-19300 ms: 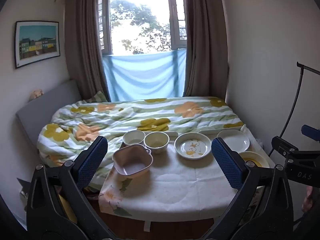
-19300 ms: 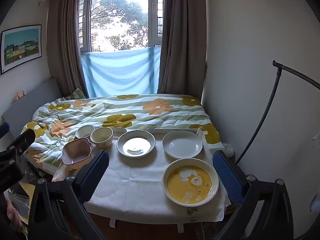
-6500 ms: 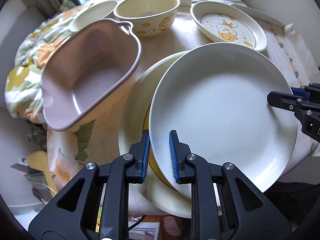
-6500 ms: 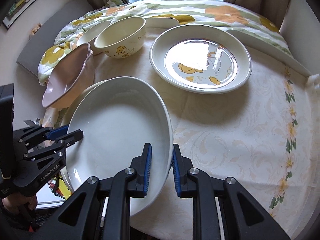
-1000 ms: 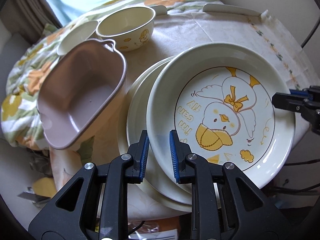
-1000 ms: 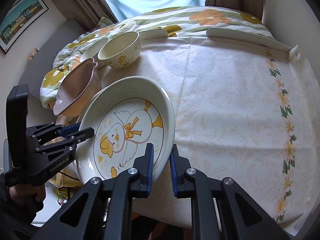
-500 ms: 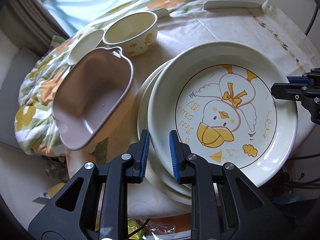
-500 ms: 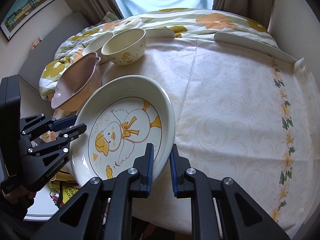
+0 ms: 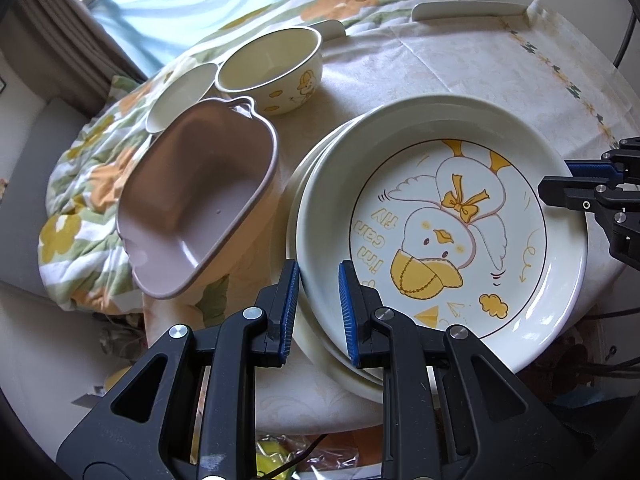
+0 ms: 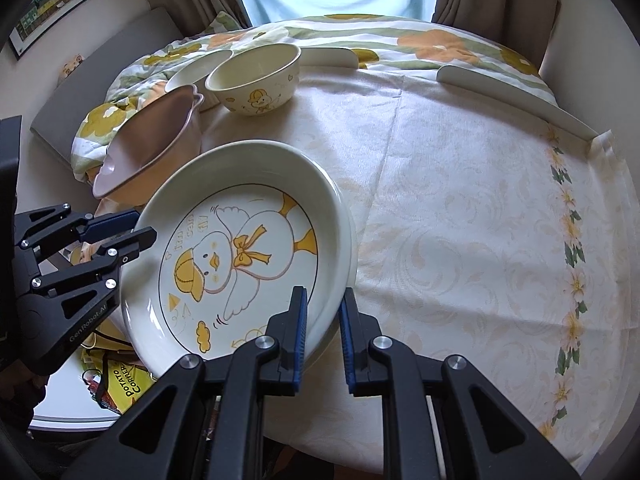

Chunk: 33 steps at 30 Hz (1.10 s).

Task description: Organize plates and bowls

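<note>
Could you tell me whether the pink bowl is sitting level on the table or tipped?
Tipped. The pink bowl leans with its rim slanting down toward the table edge, unlike the level duck bowl beside it.

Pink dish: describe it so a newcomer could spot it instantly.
Start at the table with the cream cloth, then the plate stack near its front edge. The pink dish sits just left of the stack, in front of two round bowls. It alone is pink, squarish, with small lugs at the rim.

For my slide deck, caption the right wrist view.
Both grippers straddle the duck plate's rim atop the plate stack, bowls behind.
</note>
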{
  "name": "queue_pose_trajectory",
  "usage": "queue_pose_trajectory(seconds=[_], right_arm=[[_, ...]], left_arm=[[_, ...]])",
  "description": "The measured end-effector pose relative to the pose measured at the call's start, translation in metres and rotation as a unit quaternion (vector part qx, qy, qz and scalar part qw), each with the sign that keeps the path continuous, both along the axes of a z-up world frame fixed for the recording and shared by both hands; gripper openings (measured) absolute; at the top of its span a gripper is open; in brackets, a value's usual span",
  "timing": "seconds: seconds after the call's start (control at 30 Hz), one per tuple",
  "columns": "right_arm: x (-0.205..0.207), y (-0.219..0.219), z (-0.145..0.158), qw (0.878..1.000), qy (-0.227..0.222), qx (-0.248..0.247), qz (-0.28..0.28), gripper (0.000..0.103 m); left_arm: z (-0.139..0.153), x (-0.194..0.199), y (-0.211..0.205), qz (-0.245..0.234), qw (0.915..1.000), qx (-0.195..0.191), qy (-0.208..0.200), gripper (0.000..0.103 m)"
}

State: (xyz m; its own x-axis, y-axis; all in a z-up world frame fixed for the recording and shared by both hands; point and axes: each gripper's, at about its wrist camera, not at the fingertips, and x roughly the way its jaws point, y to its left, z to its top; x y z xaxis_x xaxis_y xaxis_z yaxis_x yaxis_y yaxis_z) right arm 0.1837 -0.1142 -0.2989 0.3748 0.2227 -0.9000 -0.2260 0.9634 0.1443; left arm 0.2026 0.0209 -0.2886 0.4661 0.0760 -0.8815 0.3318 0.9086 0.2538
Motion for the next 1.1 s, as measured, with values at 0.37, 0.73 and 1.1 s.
queue_pose_trajectory(seconds=[0.37,0.73,1.1], right_arm=[[-0.001,0.001,0.002,1.000,-0.003,-0.006,0.004,0.014],[0.005,-0.008,0.039,0.999,-0.038,0.011,0.012,0.015],[0.058,0.033,0.100,0.989,-0.084,0.080,0.089,0.097]], left_arm=[[0.001,0.002,0.002,0.012,0.9999,0.001,0.001,0.017],[0.053,0.001,0.022,0.067,0.9955,-0.054,-0.040,0.017],[0.115,0.000,0.115,0.225,0.9565,-0.125,-0.138,0.103]])
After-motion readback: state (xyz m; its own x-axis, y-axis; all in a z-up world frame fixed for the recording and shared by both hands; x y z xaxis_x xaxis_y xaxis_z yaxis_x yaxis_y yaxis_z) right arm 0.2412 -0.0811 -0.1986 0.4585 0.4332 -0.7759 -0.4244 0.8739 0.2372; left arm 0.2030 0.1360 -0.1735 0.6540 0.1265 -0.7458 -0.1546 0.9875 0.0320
